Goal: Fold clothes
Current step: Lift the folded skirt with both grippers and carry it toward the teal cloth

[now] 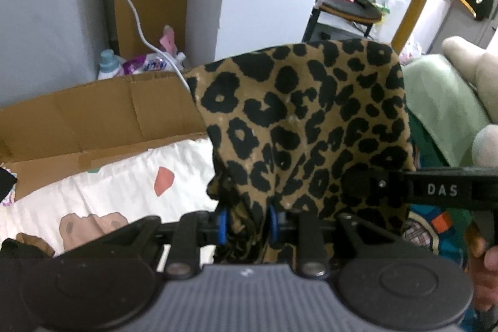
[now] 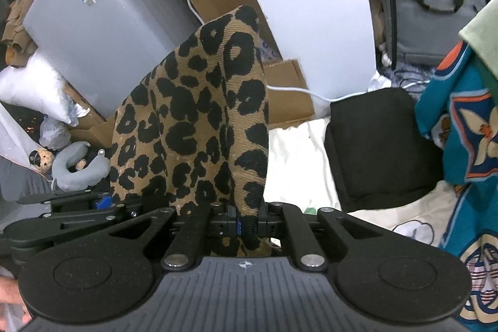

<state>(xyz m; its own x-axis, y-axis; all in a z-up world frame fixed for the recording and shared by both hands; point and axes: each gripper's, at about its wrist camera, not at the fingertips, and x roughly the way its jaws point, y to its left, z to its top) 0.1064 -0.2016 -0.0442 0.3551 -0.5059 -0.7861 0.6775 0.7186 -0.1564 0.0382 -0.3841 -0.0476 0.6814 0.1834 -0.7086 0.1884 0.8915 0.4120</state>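
Here the garment [image 1: 305, 126] is being held aloft, pinched in both the left gripper [image 1: 247, 221] and right gripper [image 2: 247, 223]. Likely it is being spread; next, it should be laid flat on the bed [image 1: 124, 185].

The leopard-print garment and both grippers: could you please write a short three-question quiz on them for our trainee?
1. True or false: the left gripper is shut on the leopard-print garment.
2. What does the right gripper hold? A) the teal printed garment B) the leopard-print garment C) the white cable
3. Fill in: in the left wrist view, behind the white patterned sheet stands a flattened ____ box.

Key: 1 true; 2 B; 3 cardboard.
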